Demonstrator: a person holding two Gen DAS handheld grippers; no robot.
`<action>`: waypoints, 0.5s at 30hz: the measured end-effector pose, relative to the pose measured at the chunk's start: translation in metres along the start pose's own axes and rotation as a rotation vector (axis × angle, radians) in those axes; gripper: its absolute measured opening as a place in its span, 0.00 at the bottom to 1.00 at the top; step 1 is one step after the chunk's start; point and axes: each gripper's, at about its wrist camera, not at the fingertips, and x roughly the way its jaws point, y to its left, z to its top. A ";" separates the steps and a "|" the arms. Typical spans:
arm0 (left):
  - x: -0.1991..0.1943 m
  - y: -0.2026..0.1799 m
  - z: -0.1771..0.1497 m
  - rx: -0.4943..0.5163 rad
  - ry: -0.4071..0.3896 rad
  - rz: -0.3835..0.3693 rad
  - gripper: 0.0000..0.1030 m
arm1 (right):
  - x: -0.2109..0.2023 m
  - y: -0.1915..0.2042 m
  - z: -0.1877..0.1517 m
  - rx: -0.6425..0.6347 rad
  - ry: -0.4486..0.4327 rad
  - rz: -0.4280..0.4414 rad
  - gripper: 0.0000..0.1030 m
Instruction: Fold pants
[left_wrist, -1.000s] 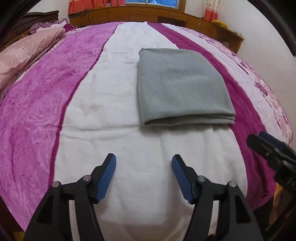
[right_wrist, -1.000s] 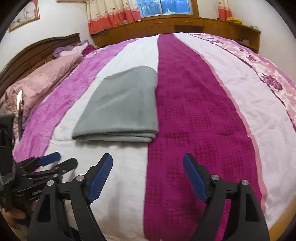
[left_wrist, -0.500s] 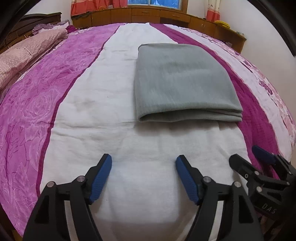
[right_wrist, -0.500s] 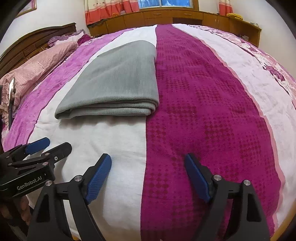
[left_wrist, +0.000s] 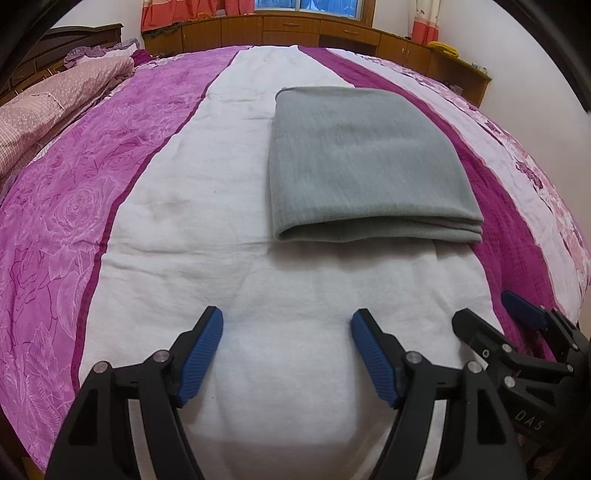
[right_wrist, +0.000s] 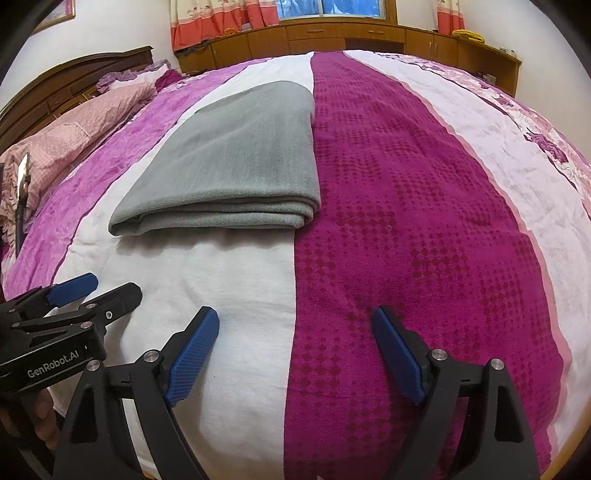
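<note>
Bedroom scene: bed (left_wrist: 122, 206) w/ striped purple, white & magenta cover fills both views. Nearest, bottom of left wrist view, left gripper (left_wrist: 286, 328) w/ blue pads spread wide apart, holding nothing, over white stripe (left_wrist: 280, 302). Right gripper (right_wrist: 295, 325) same in its own view, bottom centre: jaws wide, empty, straddling the line btw white stripe and dark magenta stripe (right_wrist: 406, 221). Each gripper also pokes into the other's frame at lower edge – right one at lower right of left view, left one at lower left of right view, "GenRobot.AI" label on it.

Mid frame: grey pants (left_wrist: 369, 162), folded into a flat stack, layered edge facing the cameras. Lies on white stripe, its right side along the magenta stripe; well apart from both grippers, not touched.

Farther, upper left: pink pillows (right_wrist: 74, 136) and dark wood headboard (right_wrist: 66, 81). Top of frame: wooden cabinets (right_wrist: 351, 35) along wall, red-hemmed curtains (right_wrist: 225, 18), window (right_wrist: 343, 7).
</note>
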 end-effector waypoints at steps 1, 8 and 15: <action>0.000 0.000 0.000 0.000 0.000 0.000 0.74 | 0.000 0.000 0.000 0.000 0.000 0.000 0.79; 0.001 0.000 0.000 -0.009 0.002 -0.005 0.74 | 0.000 0.000 0.000 -0.003 -0.001 -0.002 0.79; 0.001 -0.002 -0.001 0.008 -0.001 0.011 0.74 | 0.000 0.000 0.000 0.000 0.000 0.000 0.79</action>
